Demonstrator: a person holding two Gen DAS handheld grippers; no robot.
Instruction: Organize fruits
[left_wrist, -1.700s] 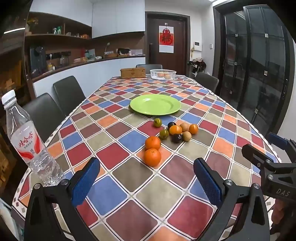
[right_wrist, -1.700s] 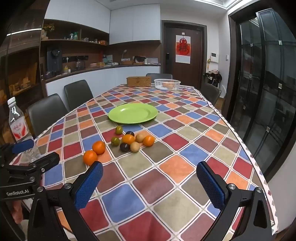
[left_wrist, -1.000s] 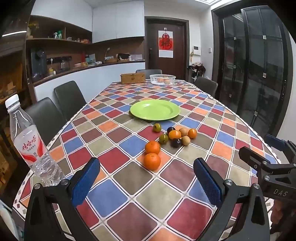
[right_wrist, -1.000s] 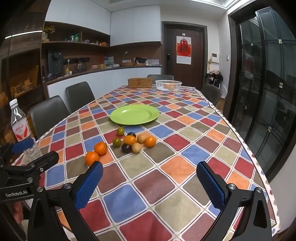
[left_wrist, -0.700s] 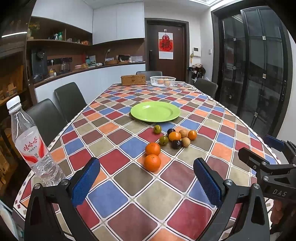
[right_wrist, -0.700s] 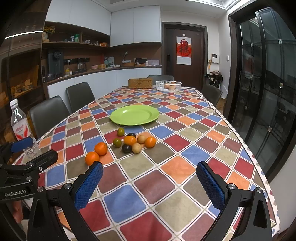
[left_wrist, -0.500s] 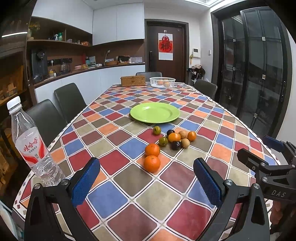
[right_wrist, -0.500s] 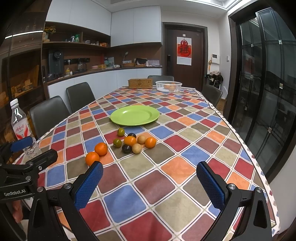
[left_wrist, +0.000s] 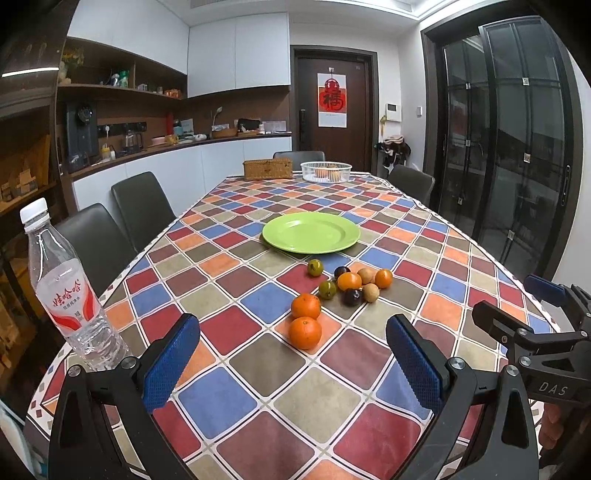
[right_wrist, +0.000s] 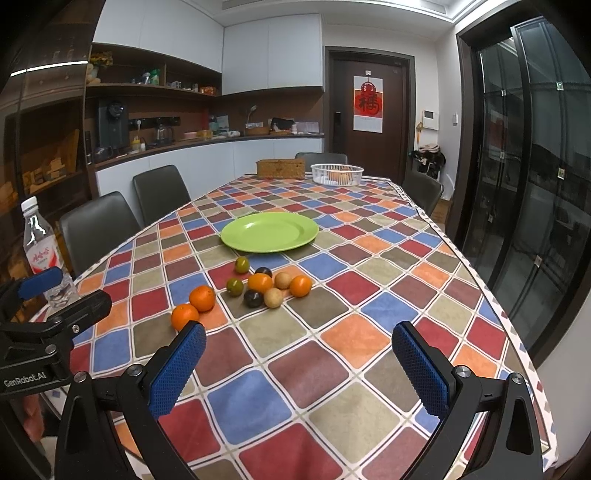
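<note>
My left gripper (left_wrist: 291, 354) hangs over the near end of the checked tablecloth (left_wrist: 317, 402), its blue pads (left_wrist: 171, 363) spread wide and touching nothing. My right gripper (right_wrist: 299, 363) is the same — fingers (right_wrist: 421, 373) far apart, nothing between them.

The green plate (left_wrist: 311, 232) sits bare mid-table. All the fruit lies on the cloth on my side of it: two big oranges (left_wrist: 305, 332) nearest me and touching, then a tight cluster of small fruits (left_wrist: 351, 286) — green, dark, tan and orange — between them and the plate. A water bottle (left_wrist: 66, 291) stands upright well left of the plate, at the table's near edge.
</note>
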